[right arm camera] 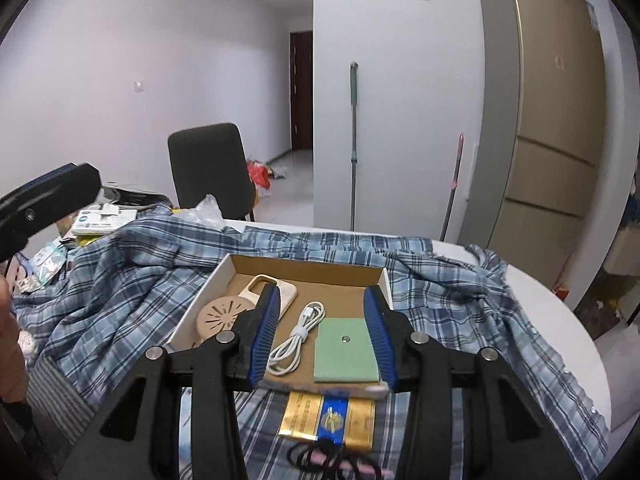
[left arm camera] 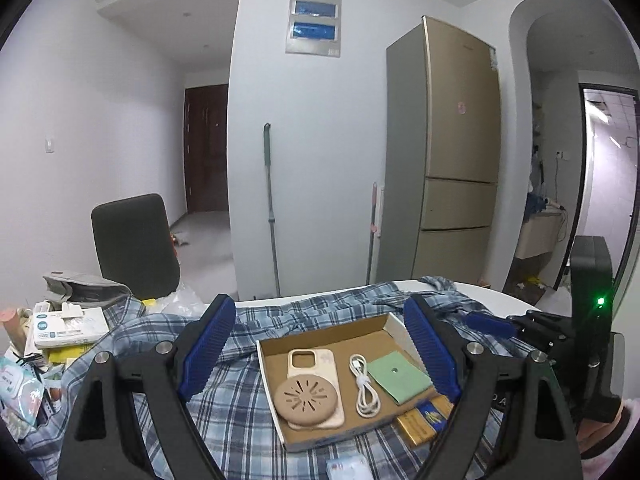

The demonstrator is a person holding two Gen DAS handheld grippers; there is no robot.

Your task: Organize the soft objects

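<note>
A shallow cardboard tray [left arm camera: 280, 424] [right arm camera: 240, 258] lies on a blue plaid shirt [left arm camera: 224, 424] [right arm camera: 132, 280] spread over the white table. In it are a beige phone case [left arm camera: 316, 360] [right arm camera: 256, 284], a round tan silicone coaster [left arm camera: 306, 398] [right arm camera: 220, 314], a coiled white cable [left arm camera: 364, 388] [right arm camera: 300, 336] and a green pouch [left arm camera: 398, 376] [right arm camera: 346, 350]. My left gripper [left arm camera: 320, 352] is open above the tray. My right gripper [right arm camera: 322, 336] is open, its fingers straddling the cable and pouch at the tray's near edge.
A gold and blue pack [left arm camera: 424, 420] [right arm camera: 328, 420] lies in front of the tray, with black and pink hair ties [right arm camera: 332, 458] nearer. Boxes and packets [left arm camera: 64, 328] [right arm camera: 100, 220] clutter the table's left. A dark chair [left arm camera: 134, 248] stands behind; the fridge [left arm camera: 452, 152] is at the right.
</note>
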